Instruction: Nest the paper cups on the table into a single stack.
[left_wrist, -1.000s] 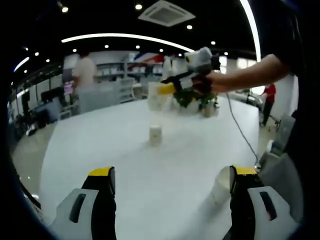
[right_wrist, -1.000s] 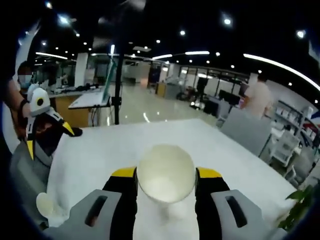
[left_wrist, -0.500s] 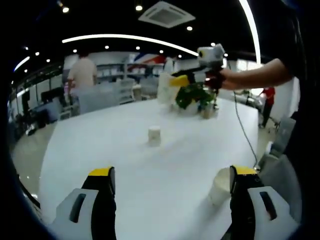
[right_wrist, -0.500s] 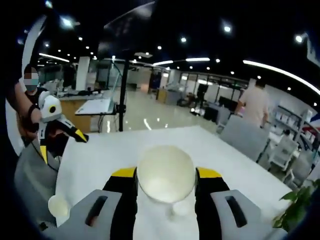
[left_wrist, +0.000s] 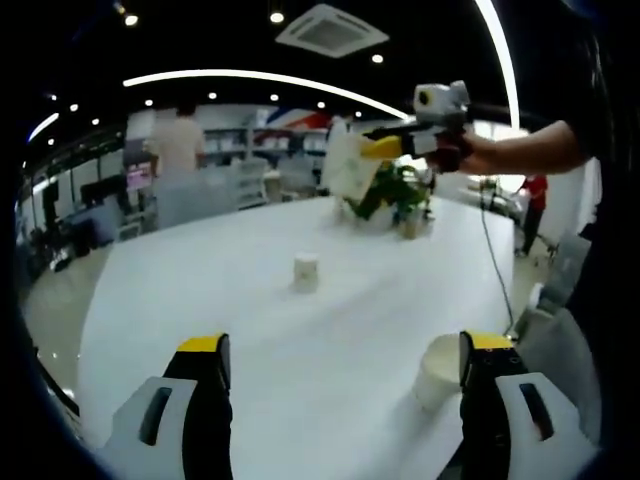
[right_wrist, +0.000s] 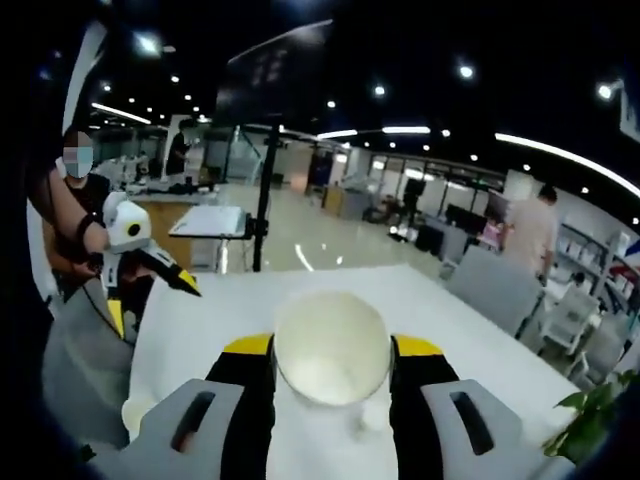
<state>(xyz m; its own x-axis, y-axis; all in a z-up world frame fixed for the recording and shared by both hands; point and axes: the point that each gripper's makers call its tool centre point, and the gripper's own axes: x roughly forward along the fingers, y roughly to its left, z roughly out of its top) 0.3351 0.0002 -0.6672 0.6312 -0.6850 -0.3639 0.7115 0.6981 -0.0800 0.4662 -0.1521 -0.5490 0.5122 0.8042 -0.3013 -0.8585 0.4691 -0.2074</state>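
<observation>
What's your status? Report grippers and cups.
Right gripper shut on a paper cup, held above the table. Left gripper open, empty. Middle cup upright; near cup beside left jaw. Nothing blocking.

White table (left_wrist: 200, 290) with two paper cups (left_wrist: 306, 272) (left_wrist: 438, 371) and potted plant (left_wrist: 395, 195).

In the left gripper view, the left gripper (left_wrist: 340, 400) sits at the near edge of the table (left_wrist: 250, 330), jaws wide apart. A small cup (left_wrist: 306, 272) stands far out near the table's middle; another cup (left_wrist: 438, 370) stands near, just beside the right jaw. At the far right, above the table, the right gripper (left_wrist: 385, 148) holds a held cup (left_wrist: 347, 168) before a plant (left_wrist: 395, 192) at the far edge. In the right gripper view, the held cup (right_wrist: 331, 347) sits between the right gripper's (right_wrist: 331, 370) jaws, the table (right_wrist: 230, 300) beyond it; the left gripper (right_wrist: 150, 268) is at the left, with a cup (right_wrist: 135, 412) near left.
</observation>
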